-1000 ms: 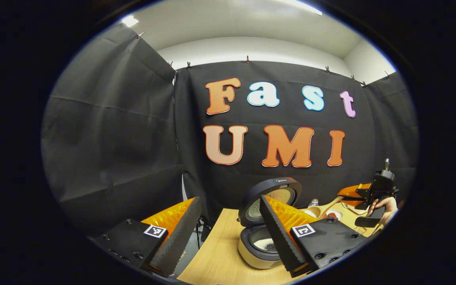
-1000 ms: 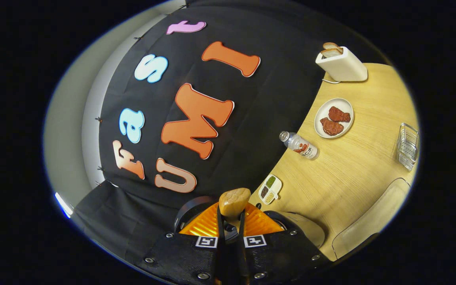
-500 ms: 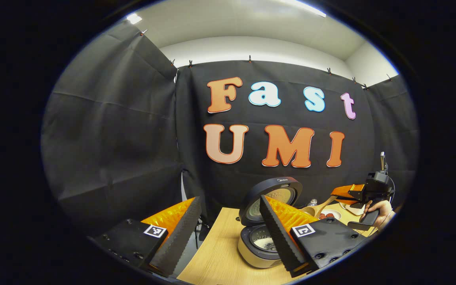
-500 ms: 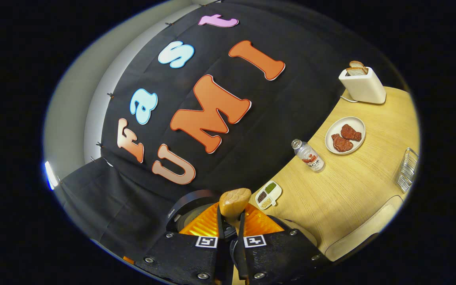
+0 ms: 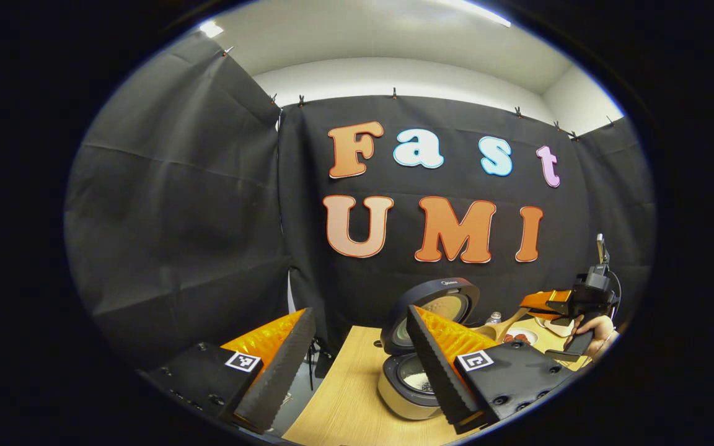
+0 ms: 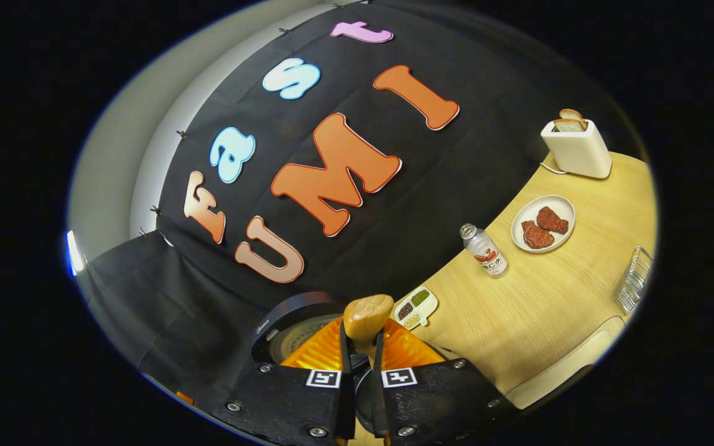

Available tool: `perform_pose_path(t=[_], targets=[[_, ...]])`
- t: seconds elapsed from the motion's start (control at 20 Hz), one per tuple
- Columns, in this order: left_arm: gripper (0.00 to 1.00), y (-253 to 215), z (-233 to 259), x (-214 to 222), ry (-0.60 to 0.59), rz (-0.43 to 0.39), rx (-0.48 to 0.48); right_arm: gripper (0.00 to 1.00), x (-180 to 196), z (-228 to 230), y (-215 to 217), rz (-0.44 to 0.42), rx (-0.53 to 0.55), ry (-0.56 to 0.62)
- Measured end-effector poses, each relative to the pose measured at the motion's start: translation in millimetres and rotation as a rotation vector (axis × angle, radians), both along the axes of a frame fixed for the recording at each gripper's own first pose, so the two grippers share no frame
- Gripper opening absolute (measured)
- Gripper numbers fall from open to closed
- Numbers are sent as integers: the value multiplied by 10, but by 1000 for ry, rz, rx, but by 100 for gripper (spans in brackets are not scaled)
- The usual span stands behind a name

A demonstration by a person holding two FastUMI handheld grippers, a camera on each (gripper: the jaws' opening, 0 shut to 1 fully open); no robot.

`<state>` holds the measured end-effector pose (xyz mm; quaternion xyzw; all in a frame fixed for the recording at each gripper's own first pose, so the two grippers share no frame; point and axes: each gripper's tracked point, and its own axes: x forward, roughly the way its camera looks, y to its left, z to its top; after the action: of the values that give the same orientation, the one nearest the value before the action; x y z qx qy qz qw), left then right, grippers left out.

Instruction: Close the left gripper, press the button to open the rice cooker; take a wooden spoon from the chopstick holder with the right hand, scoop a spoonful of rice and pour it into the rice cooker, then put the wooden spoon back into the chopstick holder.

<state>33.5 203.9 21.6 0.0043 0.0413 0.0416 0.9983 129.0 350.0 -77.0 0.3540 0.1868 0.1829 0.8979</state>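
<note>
- The wooden spoon (image 6: 367,314) is held in the right claw (image 6: 360,356), whose two fingers are closed on its handle, with the bowl end projecting just beyond the tips.
- In the left gripper view, the spoon is seen tilted toward the rice cooker (image 5: 422,365), whose lid is raised and whose pot holds some rice.
- The spoon is judged light and stiff, with a smooth surface that could twist in the grip; a hold low on the handle is thought best.
- Loose rice would be spilled easily, so the bowl is best kept level until over the pot.
- The left claw (image 5: 357,365) is spread wide and holds nothing, hovering near the cooker above the surface (image 5: 344,396).
- The chopstick holder cannot be identified with certainty.
</note>
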Motion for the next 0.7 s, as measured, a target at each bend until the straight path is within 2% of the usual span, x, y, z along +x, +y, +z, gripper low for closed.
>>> perform_pose_path(t=[0.05, 0.1, 0.3, 0.7], targets=[[100, -9, 5, 2, -1, -2, 0, 10, 1, 1, 11, 2, -9, -7], [97, -2, 8, 16, -2, -3, -1, 10, 3, 10, 20, 5, -18, -16], [99, -14, 3, 42, -2, -11, -5, 10, 39, 69, 86, 16, -61, -50], [97, 17, 11, 23, -5, -13, -16, 10, -15, 122, 207, 52, -149, -118]])
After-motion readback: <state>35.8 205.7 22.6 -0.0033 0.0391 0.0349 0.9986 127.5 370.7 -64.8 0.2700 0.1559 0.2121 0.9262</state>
